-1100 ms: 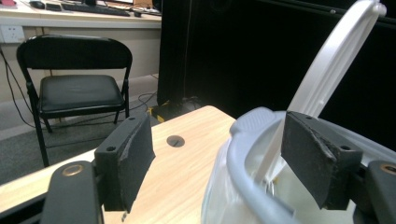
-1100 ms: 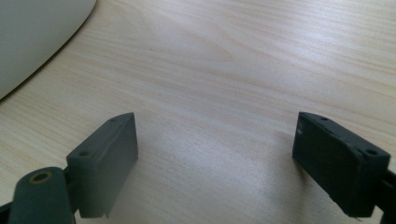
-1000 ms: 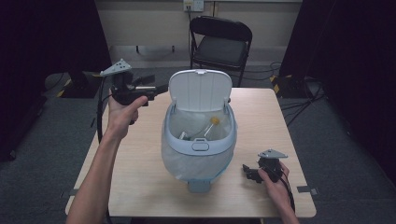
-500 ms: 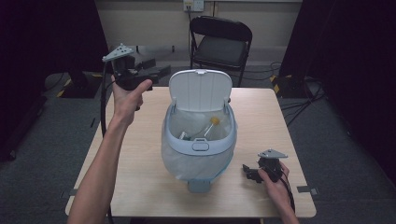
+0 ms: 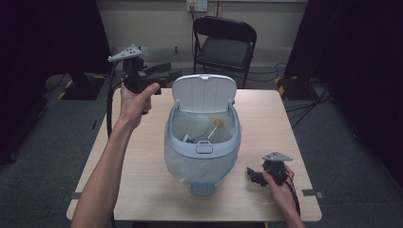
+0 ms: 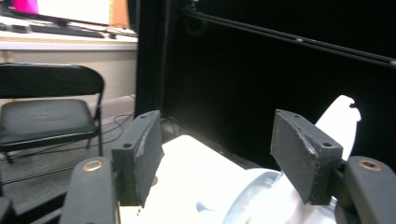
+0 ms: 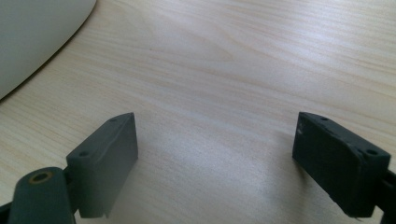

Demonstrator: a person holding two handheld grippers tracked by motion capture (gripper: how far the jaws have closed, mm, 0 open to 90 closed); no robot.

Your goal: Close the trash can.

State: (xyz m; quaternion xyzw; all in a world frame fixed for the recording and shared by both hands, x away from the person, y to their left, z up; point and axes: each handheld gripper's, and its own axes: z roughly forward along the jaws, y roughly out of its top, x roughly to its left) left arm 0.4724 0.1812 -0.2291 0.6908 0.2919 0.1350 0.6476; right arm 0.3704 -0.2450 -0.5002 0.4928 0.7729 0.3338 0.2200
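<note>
the bin (image 5: 203, 142) stands in the middle of the bench (image 5: 142, 161), its lid (image 5: 203, 93) tipped up and open, some rubbish lying in the liner inside. the left gripper (image 5: 157, 76) is held up in the air just left of the lid, jaws released and lately closing a little, nothing between them. the right gripper (image 5: 253, 175) rests on the bench near the bin's right side, jaws spread, holding nothing.

The wooden table (image 5: 142, 156) carries a lidded bin (image 5: 203, 142) at its centre. The right gripper (image 5: 259, 176) rests right of the bin.
</note>
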